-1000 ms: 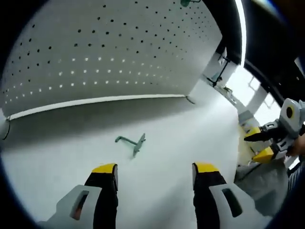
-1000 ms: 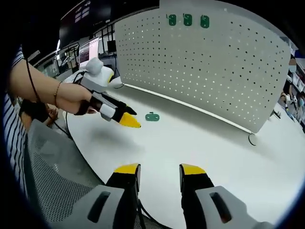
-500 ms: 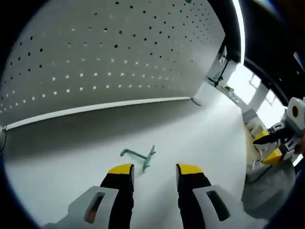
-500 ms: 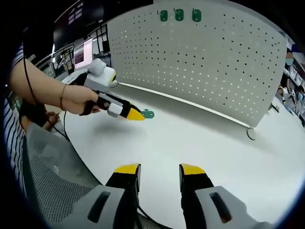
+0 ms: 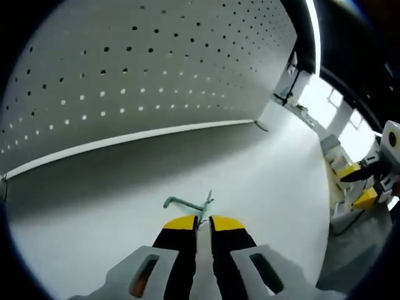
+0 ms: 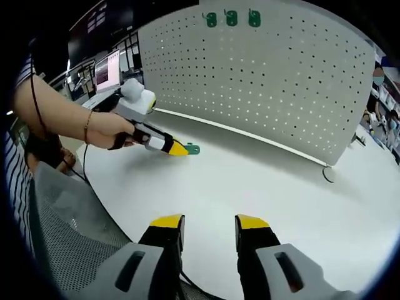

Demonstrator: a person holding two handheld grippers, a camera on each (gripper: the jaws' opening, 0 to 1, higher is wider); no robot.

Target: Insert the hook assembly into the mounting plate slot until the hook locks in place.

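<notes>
Pinching the green hook (image 5: 187, 204), the left gripper (image 5: 202, 222) has narrow jaws at 6 o'clock. The right gripper (image 6: 209, 222) hangs over the white surface (image 6: 262, 181), jaws wide.

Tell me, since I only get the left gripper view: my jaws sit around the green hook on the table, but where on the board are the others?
Observer: In the right gripper view, three green pieces hang side by side at the top edge of the pegboard.
Operator: And my other gripper?
Observer: The right gripper hovers over the near edge of the table, jaws open, holding nothing.
Operator: How does my grasp look from there?
Observer: The left gripper lies low over the table, its yellow tips against the hook assembly.
</notes>
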